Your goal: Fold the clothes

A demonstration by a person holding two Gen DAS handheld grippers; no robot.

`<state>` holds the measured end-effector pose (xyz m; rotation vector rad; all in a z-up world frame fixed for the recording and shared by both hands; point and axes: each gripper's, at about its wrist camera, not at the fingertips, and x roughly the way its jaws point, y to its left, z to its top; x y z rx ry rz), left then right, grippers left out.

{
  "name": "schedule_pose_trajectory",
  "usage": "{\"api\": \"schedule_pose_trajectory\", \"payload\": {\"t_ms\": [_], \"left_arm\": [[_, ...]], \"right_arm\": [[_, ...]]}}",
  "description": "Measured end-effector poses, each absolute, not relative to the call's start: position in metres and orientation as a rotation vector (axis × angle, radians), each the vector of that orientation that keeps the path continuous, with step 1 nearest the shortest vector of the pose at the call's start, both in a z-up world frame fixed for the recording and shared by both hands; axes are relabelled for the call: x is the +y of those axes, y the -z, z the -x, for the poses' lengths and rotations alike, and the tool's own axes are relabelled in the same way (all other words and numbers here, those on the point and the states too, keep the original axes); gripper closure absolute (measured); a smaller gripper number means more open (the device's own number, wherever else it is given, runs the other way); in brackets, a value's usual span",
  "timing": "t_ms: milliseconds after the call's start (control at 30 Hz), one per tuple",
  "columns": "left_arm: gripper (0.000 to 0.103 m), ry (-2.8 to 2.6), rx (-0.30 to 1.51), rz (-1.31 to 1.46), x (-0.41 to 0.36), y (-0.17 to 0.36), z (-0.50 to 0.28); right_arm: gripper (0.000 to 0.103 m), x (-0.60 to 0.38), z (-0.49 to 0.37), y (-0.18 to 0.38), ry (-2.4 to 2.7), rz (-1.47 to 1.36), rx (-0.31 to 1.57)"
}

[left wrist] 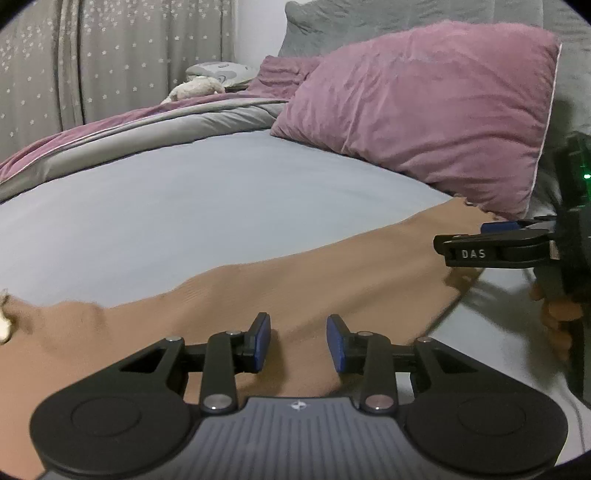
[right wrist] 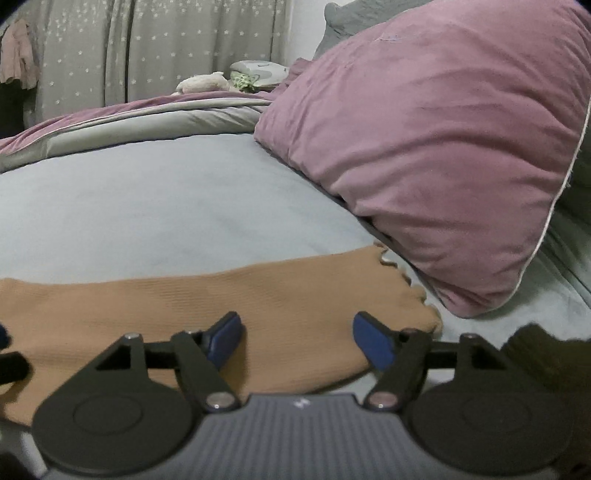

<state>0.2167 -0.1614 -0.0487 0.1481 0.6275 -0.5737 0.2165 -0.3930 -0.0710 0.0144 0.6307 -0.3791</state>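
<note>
Garment: tan ribbed knit piece (left wrist: 258,291) spread flat across the near part of the bed, running from the left edge of the view toward the pink pillow; scalloped hem (right wrist: 397,269) at the far right end, just beside the pillow's lower corner.
Bed: pale blue-grey sheet (left wrist: 166,206), bare beyond the garment.
Left gripper (left wrist: 298,341): low over the tan cloth, blue-padded fingers (left wrist: 263,341) apart, nothing clamped; cloth lying under the gap, pads not pressing it.
Right gripper (right wrist: 297,341): over the garment's right end, near the hem; fingers (right wrist: 373,343) spread wider than the left pair, nothing clamped, fabric beneath the gap; seen from the left wrist camera as a black arm marked "DAS" (left wrist: 491,249) reaching in from the right edge.
Hand: part of a person's hand (left wrist: 554,317) at the right edge, wrapped around the right gripper's handle.
Pillow: large pink pillow (left wrist: 424,110) leaning against a grey headboard cushion (left wrist: 369,18), its lower corner close to the hem.
Duvet: pink and grey duvet (left wrist: 129,129) bunched along the far side of the bed.
Background: grey star-patterned curtain (right wrist: 147,48); small plush toy (right wrist: 203,83) on the duvet.
</note>
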Motion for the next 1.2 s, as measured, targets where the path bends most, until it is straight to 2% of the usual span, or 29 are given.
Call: {"api": "schedule_pose_trajectory", "payload": {"t_ms": [100,167,300,400,500,567,700,733,1033,1200], "left_arm": [[0.068,0.557,0.637,-0.149,-0.134,0.044,-0.206],[0.061,0.530,0.641,-0.160,-0.113,0.043,-0.199],[0.058,0.486,0.645,-0.167,-0.072,0.041,-0.184],[0.052,0.443,0.637,-0.188,-0.047,0.043,-0.171],[0.040,0.437,0.651,-0.155,-0.021,0.047,-0.156],[0.022,0.454,0.670,-0.120,-0.005,0.051,-0.147],[0.010,0.517,0.643,-0.112,0.014,0.061,-0.128],[0.000,0.533,0.639,-0.105,0.017,0.062,-0.125],[0.000,0.578,0.645,-0.022,0.030,0.069,-0.124],[0.000,0.548,0.644,-0.101,0.018,0.070,-0.120]], "right_arm": [[0.034,-0.383,-0.214,0.065,0.380,0.011,0.637],[0.034,-0.373,-0.211,0.056,0.328,-0.008,0.628],[0.031,-0.338,-0.202,0.040,0.243,-0.027,0.633],[0.030,-0.308,-0.197,0.030,0.192,-0.013,0.641],[0.028,-0.278,-0.187,0.020,0.142,-0.003,0.640],[0.026,-0.261,-0.180,0.015,0.108,-0.021,0.642],[0.024,-0.230,-0.165,0.012,0.050,-0.049,0.661],[0.024,-0.222,-0.163,0.012,0.042,-0.043,0.669],[0.024,-0.179,-0.141,0.023,0.019,-0.053,0.726],[0.023,-0.173,-0.133,0.026,0.018,-0.060,0.723]]}}
